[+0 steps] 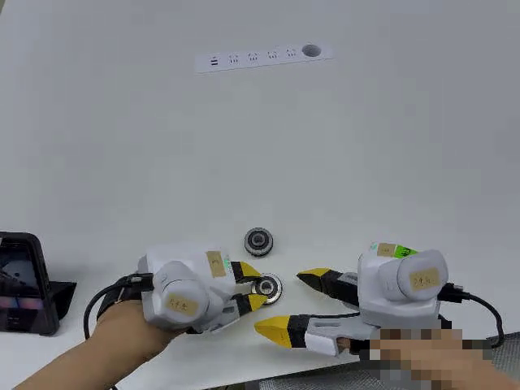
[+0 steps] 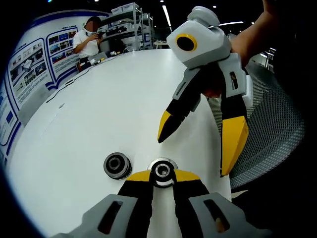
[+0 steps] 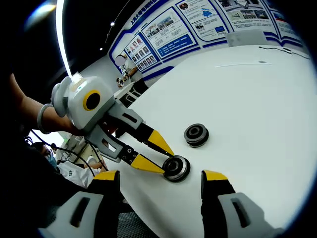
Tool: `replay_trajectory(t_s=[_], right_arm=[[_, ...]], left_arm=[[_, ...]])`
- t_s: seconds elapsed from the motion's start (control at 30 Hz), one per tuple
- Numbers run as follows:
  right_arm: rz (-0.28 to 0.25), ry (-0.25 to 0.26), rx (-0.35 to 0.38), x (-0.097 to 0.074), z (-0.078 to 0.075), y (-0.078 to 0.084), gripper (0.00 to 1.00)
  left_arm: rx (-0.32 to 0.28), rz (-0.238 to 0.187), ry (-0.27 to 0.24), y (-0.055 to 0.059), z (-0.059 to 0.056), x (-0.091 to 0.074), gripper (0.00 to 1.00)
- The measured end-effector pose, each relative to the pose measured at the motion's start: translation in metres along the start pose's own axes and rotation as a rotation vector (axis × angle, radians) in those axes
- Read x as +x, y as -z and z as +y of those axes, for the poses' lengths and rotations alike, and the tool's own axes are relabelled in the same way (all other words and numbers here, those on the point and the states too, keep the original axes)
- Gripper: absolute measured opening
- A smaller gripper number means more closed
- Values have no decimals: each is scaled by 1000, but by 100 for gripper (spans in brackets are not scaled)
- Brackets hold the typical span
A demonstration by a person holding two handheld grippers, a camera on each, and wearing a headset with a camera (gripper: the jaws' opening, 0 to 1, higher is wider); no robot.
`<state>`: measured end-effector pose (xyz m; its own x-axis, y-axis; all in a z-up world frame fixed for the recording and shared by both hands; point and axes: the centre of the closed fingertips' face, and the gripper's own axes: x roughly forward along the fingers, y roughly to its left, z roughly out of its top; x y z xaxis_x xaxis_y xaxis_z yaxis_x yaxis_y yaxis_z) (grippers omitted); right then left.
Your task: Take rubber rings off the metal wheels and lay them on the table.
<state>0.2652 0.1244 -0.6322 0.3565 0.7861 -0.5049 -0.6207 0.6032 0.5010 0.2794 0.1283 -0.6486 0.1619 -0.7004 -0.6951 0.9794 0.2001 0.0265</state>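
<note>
White table [image 1: 366,146], gripped wheel [image 1: 266,286] near front edge

A white power strip [image 1: 264,57] lies far back on the table [image 1: 122,146]; a dark screen [image 1: 20,280] stands at its left edge.

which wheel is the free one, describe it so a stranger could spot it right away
On the white table, look near the front edge, just beyond the left gripper. A small dark metal wheel lies flat there, farther from the person than the other wheel. That one sits between the gripper's yellow-tipped jaws; this one lies alone, touched by nothing.
</note>
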Motion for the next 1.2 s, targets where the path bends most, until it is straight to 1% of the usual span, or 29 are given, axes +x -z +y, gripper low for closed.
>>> replay_trajectory(t_s=[0.23,0.3,0.33,0.53,0.77,1.0,1.2], right_arm=[[-4,-3,6,1,-2,0,67],[-6,-3,10,0,-2,-1,67],[-7,-4,12,0,-2,-1,67],[-19,-13,37,1,-1,-3,67],[-30,-27,66,5,1,-7,67],[-27,-39,77,9,3,-9,67],[-31,-55,105,12,5,-11,67]], left_arm=[[20,18,18,0,0,5,15],[33,32,22,2,0,6,15],[32,27,23,1,0,7,15],[35,34,31,1,0,7,14],[16,39,34,2,1,7,13],[-17,42,34,2,1,7,12],[-20,46,41,3,2,7,12]])
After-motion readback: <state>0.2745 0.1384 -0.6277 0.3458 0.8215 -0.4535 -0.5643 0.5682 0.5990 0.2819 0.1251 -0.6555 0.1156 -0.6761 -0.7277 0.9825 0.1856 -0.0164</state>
